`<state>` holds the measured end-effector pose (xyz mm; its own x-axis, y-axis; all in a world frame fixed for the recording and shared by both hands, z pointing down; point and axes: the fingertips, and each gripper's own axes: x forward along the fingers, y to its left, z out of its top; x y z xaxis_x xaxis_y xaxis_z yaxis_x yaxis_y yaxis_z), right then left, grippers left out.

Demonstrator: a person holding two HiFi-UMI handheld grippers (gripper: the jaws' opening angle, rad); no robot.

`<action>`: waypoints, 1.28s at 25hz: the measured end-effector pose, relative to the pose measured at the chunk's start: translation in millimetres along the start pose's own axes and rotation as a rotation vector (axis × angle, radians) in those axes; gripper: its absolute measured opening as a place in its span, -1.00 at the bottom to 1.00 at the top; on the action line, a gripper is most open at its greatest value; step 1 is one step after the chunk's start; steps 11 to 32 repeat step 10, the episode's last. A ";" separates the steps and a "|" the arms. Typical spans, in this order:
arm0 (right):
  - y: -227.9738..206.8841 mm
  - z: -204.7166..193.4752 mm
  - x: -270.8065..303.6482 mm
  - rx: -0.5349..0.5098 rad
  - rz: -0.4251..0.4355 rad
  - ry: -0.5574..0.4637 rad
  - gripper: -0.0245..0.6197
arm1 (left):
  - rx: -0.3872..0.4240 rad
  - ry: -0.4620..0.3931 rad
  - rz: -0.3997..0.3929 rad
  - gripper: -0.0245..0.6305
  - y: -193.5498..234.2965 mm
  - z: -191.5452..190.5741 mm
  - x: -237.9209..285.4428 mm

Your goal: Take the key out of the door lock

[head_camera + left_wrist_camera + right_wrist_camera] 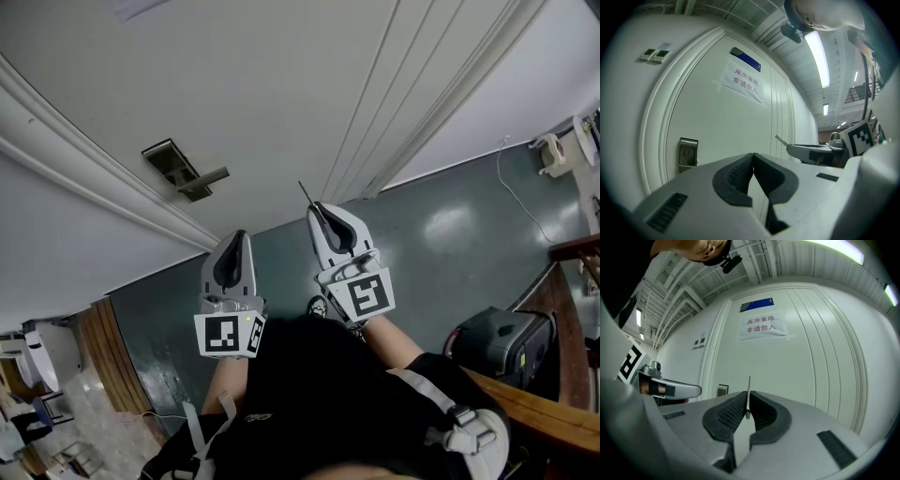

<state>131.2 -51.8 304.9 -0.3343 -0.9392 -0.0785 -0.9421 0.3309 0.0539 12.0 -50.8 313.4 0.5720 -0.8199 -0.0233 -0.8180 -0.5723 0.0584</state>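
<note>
The right gripper [748, 403] is squeezing nearly shut, and it is pinching the key [749, 389] between its black bumpy pads. The key is standing on its thin edge. Its skinny end is poking out past the tips and pointing at the door [797, 371]. It is not touching the door, so I am thinking the key is already out of the lock.

The key is looking small, light and hard, like thin metal. It is not going to bend or break, but it is smooth, so it could be slipping or twisting if the squeeze is getting loose. The best place to be holding it is the back end, flat sides against the pads, and that is how the pads are gripping it now.

Just beside it, the left gripper [753, 158] is pressing its jaws together with nothing between them.

Farther off, the white door is standing shut. A shiny metal lock plate [688, 152] is sitting at its left edge, with no key showing in it. Higher up, a paper sign [761, 326] is hanging under a blue label [757, 304].
</note>
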 end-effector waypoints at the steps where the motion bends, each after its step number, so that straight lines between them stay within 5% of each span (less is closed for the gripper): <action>1: -0.4 0.4 -1.2 0.000 -0.001 -0.001 -0.82 | 0.000 0.000 -0.001 -0.85 -1.3 -0.2 -0.3; 32: -4.8 7.5 -2.3 0.039 -0.002 -0.008 -0.82 | 0.004 0.000 -0.004 -0.85 -7.6 -1.5 4.0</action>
